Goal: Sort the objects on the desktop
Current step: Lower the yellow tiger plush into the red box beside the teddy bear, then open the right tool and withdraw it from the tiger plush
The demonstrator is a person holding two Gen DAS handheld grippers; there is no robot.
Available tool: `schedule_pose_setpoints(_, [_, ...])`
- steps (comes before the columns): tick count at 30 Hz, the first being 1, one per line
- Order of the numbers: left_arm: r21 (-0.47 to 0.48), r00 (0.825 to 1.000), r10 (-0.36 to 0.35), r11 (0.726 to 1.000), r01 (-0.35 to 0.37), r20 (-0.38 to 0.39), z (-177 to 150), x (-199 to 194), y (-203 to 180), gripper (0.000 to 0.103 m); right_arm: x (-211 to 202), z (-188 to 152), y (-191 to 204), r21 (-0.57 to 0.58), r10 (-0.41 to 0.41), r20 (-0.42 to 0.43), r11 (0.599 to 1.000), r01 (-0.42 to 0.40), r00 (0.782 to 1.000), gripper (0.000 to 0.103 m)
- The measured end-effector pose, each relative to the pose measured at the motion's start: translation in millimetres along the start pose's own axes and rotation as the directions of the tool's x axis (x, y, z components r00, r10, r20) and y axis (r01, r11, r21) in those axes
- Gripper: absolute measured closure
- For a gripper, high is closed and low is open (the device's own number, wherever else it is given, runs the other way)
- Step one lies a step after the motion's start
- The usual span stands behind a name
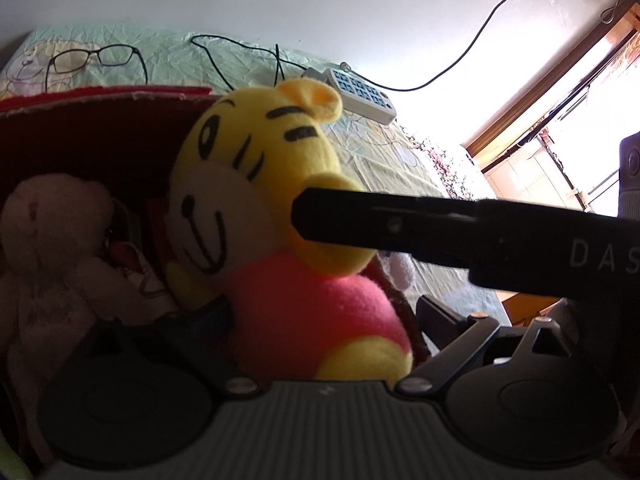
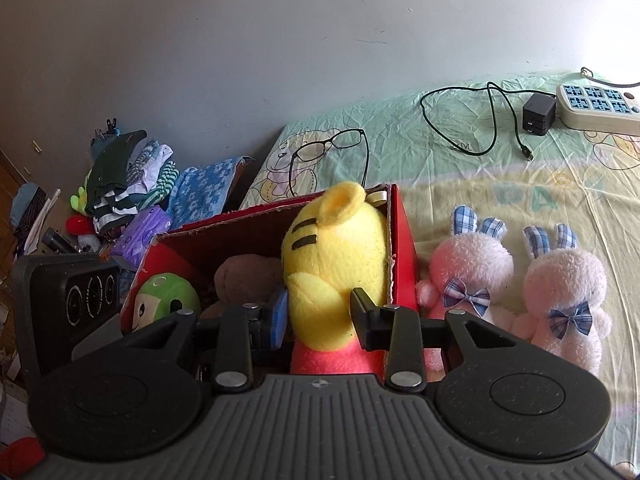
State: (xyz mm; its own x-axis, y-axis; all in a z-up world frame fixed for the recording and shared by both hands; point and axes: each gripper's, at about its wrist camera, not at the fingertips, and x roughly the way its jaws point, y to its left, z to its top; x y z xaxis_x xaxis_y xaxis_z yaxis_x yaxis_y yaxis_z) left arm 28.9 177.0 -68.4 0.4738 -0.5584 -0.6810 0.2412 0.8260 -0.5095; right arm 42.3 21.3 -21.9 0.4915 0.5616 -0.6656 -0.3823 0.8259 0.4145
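Both wrist cams tilt down, very close on the yellow plush (image 1: 256, 184) in the red box (image 2: 402, 248). Left sees its face, right its back. Shared: glasses (image 2: 332, 146), power strip (image 1: 360, 94).

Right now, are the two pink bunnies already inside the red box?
No, both pink bunnies lie on the sheet outside the red box, beside its right wall.

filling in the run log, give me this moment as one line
right gripper: shut on yellow tiger plush | plush: in red box | left gripper: open | outside box: two pink bunnies
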Motion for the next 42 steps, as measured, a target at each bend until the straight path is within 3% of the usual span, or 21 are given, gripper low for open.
schedule_pose_setpoints(4, [0.004, 1.000, 0.021, 1.000, -0.021, 0.000, -0.5, -5.4, -3.5, 0.007, -0.8, -0.5, -6.0, 0.019, -0.009, -0.007, 1.000, 0.009, 1.000, 0.066])
schedule_pose_setpoints(8, [-0.023, 1.000, -0.006, 1.000, 0.007, 0.025, -0.7, -18.3, -0.7, 0.006, -11.2, -0.5, -15.4, 0.084, 0.045, 0.018, 0.995, -0.047, 0.999, 0.065])
schedule_pose_setpoints(12, [-0.060, 0.999, -0.015, 0.998, 0.018, 0.049, -0.7, -27.8, 0.0, 0.007, -21.5, -1.9, -14.7, 0.073, 0.052, 0.043, 0.996, -0.055, 0.998, 0.065])
schedule_pose_setpoints(27, [-0.002, 0.990, 0.075, 0.997, -0.075, 0.119, -8.0, -58.4, -46.8, 0.003, -38.9, -12.7, -21.0, 0.110, 0.050, 0.077, 0.992, -0.059, 0.996, 0.065])
schedule_pose_setpoints(32, [-0.014, 0.988, 0.051, 0.999, -0.049, 0.146, -11.2, -74.9, -55.7, 0.003, -47.4, -17.1, -25.9, 0.139, 0.072, 0.109, 0.987, -0.087, 0.991, 0.065])
schedule_pose_setpoints(36, [0.020, 0.975, 0.139, 0.989, -0.145, 0.172, -15.1, -78.4, -69.3, 0.002, -54.8, -19.6, -28.6, 0.147, 0.083, 0.134, 0.984, -0.103, 0.987, 0.064])
schedule_pose_setpoints(42, [0.027, 0.965, 0.215, 0.975, -0.222, 0.152, -19.4, -69.6, -78.8, 0.002, -58.9, -24.5, -32.8, 0.136, 0.084, 0.131, 0.985, -0.102, 0.988, 0.064])
